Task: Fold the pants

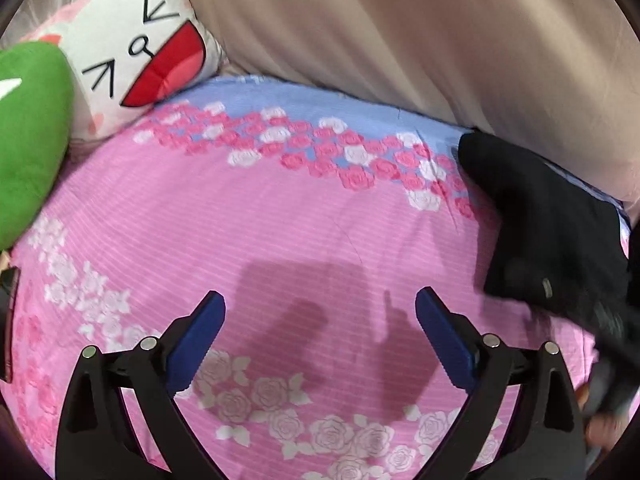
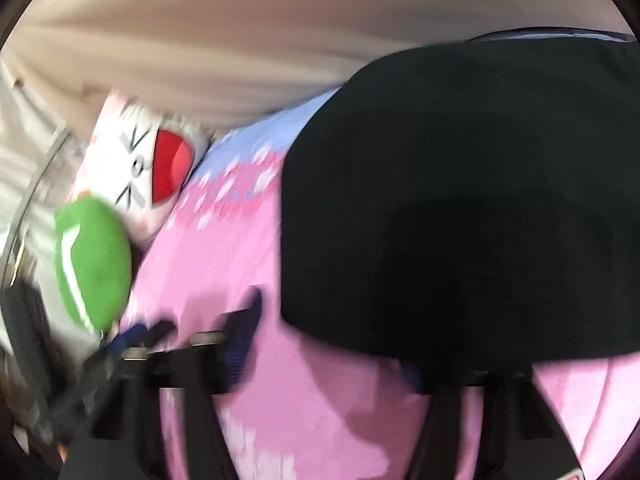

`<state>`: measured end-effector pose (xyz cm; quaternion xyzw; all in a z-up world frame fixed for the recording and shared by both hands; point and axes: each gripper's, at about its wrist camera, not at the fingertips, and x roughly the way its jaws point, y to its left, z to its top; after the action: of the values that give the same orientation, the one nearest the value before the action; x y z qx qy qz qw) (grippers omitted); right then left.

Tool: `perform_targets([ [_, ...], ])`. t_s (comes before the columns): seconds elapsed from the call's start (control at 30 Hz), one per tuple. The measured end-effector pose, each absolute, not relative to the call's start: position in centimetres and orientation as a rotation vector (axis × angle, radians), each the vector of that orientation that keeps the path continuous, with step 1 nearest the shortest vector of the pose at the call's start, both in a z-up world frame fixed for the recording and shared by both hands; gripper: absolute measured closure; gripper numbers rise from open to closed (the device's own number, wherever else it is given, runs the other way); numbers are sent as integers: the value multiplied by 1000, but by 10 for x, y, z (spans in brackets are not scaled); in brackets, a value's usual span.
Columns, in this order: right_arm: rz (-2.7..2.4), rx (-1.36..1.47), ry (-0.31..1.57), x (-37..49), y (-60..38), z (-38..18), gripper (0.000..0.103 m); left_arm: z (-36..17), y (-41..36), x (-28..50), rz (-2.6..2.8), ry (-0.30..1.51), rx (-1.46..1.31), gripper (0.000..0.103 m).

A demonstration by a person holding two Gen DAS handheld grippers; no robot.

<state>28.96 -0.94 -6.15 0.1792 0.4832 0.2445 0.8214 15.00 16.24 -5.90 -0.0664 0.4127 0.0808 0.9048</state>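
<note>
Left wrist view is showing my left hand-held gripper (image 1: 320,312) hanging wide open over the pink bed sheet (image 1: 260,232), holding nothing, while the black pants (image 1: 552,220) are lying folded far off to its right. My right hand-held gripper (image 2: 332,320) is too blurry to tell. I am thinking a rushed grab could pinch sheet too.
</note>
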Motion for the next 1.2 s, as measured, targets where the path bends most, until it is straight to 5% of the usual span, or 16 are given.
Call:
perform_targets([
  [0.2,550,298,949,260,-34,-3,90,-54,169,146,166,820,-154,9],
  [0.3,557,132,1230,273,-9,-63,93,-56,167,151,161,836,-148,9],
  [0.53,613,103,938,257,-7,6,87,-53,167,150,152,822,-160,9],
  [0.67,508,-34,988,330,47,-52,87,-53,163,150,153,826,-143,9],
  [0.77,434,-69,1051,392,93,-124,99,-54,160,151,143,832,-128,9],
  [0.87,415,-116,1009,417,132,-137,99,-56,158,153,142,841,-111,9],
  [1.07,416,-45,947,369,78,-97,94,-44,148,151,46,844,-111,9],
  [1.2,158,-24,894,339,-4,-104,77,-27,115,158,-31,816,-62,8],
])
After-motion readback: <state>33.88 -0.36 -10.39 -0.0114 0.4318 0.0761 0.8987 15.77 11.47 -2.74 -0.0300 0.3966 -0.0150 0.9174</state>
